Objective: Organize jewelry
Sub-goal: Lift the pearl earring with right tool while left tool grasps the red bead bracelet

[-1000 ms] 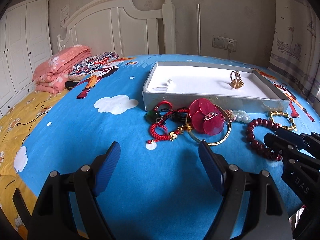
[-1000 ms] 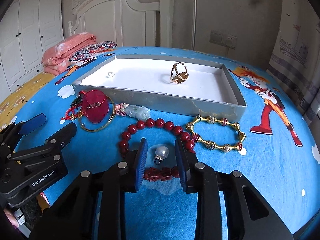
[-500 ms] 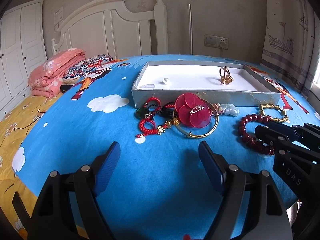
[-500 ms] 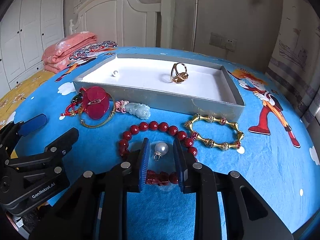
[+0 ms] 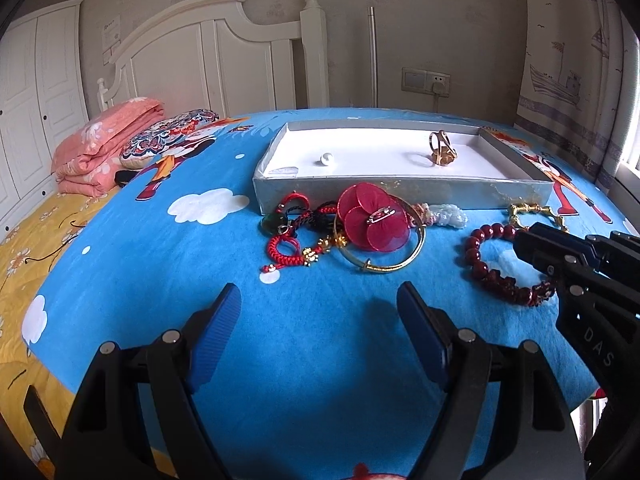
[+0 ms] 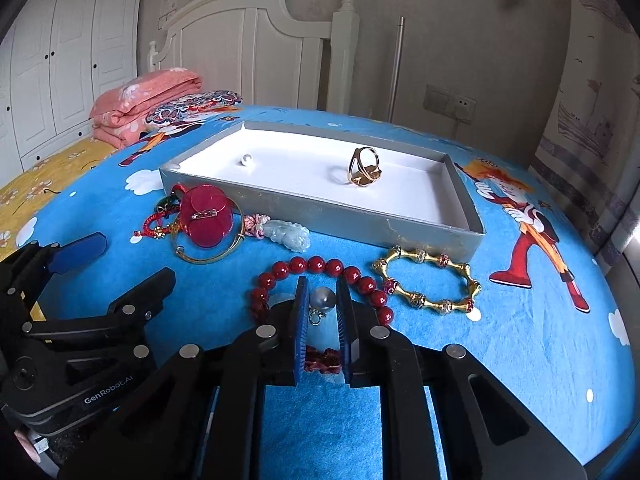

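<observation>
The pearl pendant (image 6: 323, 298) is seen directly between the two blue pads of the right claw (image 6: 323, 312), inside the loop of the red bead bracelet (image 6: 320, 266) near the front edge of the bed (image 6: 520, 360). Its small ring loop points back toward the claw, so its long axis runs along the fingers. The jaws are closing on it, and the pads appear to be touching or all but touching its sides (full contact cannot be confirmed). The right claw is by far the nearer one; the left claw (image 5: 320, 320) is held wide and empty over bare blanket, toward the left.

Beyond the bracelet, toward the headboard, the silver tray (image 6: 400, 224) lies open. Inside it are a loose pearl (image 6: 247, 160) near its left end and a gold ring (image 6: 363, 168) near the middle, standing on edge. The carry is judged to be straight ahead and over the tray's near wall
</observation>
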